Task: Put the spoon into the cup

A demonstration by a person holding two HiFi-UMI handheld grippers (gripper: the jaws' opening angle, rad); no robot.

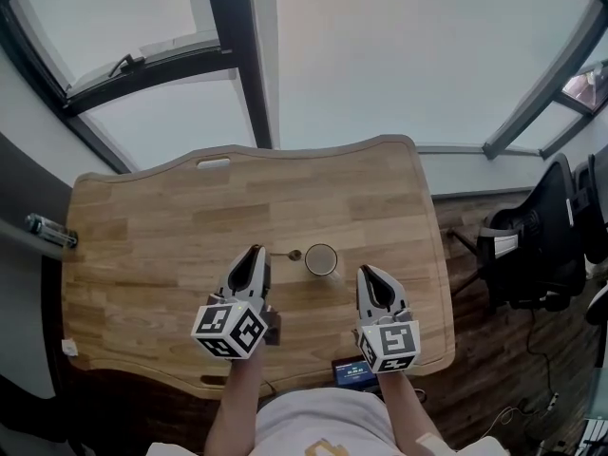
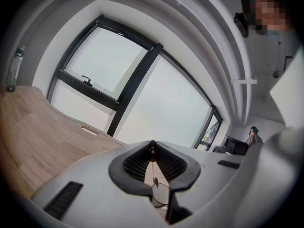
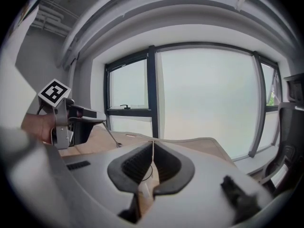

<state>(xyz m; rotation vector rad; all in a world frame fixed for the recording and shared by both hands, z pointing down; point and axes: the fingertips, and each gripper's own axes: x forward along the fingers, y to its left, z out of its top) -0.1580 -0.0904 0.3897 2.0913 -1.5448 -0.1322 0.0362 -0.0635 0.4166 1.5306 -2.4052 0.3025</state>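
**A:** How are the arms set?

**B:** Two bare forearms come up from the bottom edge of the head view. Each carries a gripper over the near half of the table [image 1: 142,226]. The marker cubes sit toward the person and the jaws point away, toward the windows. The left gripper [image 1: 255,255] leans a little to the right. The right gripper [image 1: 370,272] runs nearly straight ahead, with its tip a touch to the left.

**A:** What is the left one doing?

**B:** It is clamped on the spoon [image 1: 285,254]. Its own view shows the ribbed pads closed on the end of the thin handle, with the rest of the handle running away from the jaws to the bowl.

**A:** And the spoon against the cup?

**B:** From above, the spoon reaches right from the jaw tips. Its bowl is just left of the cup [image 1: 321,259], outside the rim. The right gripper view shows the handle slanting down from the left gripper with the bowl low over the wood. I cannot tell whether the bowl touches the table.

**A:** Where is the cup?

**B:** It stands upright on the table between the two grippers, slightly beyond their tips and nearer the left one.

**A:** The right gripper?

**B:** Its jaws are pressed together with nothing in them. It sits right of the cup and clear of it.
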